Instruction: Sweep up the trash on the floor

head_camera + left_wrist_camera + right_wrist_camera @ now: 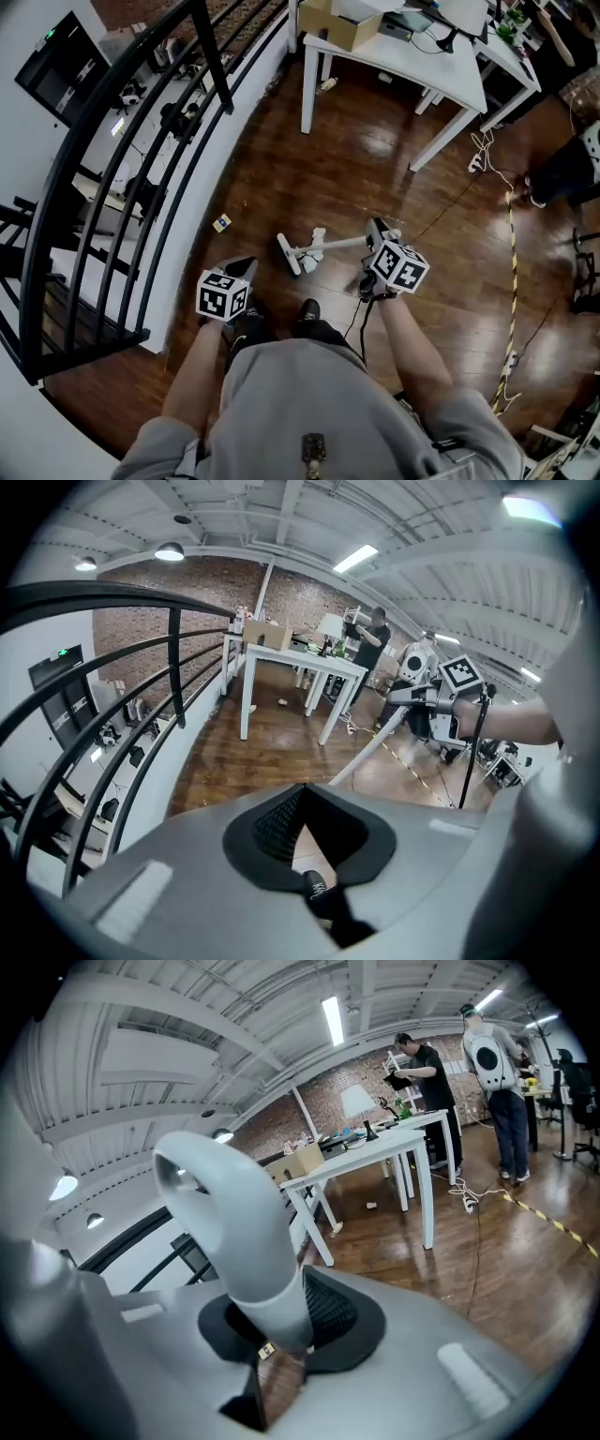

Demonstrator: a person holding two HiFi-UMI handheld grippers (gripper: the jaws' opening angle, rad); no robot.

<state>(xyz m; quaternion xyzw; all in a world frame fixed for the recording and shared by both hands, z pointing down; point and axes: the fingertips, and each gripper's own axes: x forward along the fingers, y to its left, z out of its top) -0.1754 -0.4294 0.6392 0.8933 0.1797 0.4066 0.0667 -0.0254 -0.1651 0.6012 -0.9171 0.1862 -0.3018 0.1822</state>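
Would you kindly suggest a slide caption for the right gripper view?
Right gripper closed on a white broom handle, white table and two people beyond.

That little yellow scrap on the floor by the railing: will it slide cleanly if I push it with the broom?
The scrap looks small and flat, so probably light; it should slide easily on the glossy wood floor. It may flip or skid ahead rather than roll. The broom in the right gripper looks stiff enough.

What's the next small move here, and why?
Probably sweep the white long-handled broom leftward so its brush head reaches the small yellow-and-black scrap: the right gripper has its jaws clamped on the broom, and the scrap lies apart from the brush.
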